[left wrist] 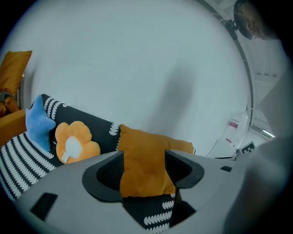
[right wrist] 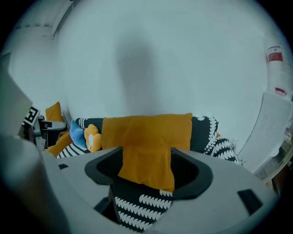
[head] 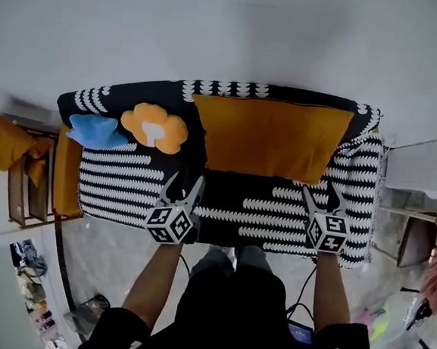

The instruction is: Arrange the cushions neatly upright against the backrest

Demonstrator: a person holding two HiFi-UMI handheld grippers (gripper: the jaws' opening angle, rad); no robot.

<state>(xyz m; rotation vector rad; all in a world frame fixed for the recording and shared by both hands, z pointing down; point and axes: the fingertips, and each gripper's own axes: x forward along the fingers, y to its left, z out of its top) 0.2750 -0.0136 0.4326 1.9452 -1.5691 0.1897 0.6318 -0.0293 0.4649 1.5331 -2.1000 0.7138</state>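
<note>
I find the cushion (head: 271, 136) standing upright against the sofa (head: 127, 176) backrest. Left gripper (head: 187, 181) and right gripper (head: 322, 193) hover before it, jaws apart, holding nothing.

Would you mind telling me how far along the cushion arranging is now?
Looks mostly done: the large orange cushion leans upright on the backrest, flower cushion and blue star cushion beside it. In hand: nothing; left gripper and right gripper are open. Left: perhaps nothing.

Home living room: a sofa (head: 127, 181) is sitting against a plain white wall (head: 231, 34), an orange cushion (head: 267, 136) leaning on its backrest (head: 153, 92), a wooden chair (head: 21, 191) standing beside
</note>
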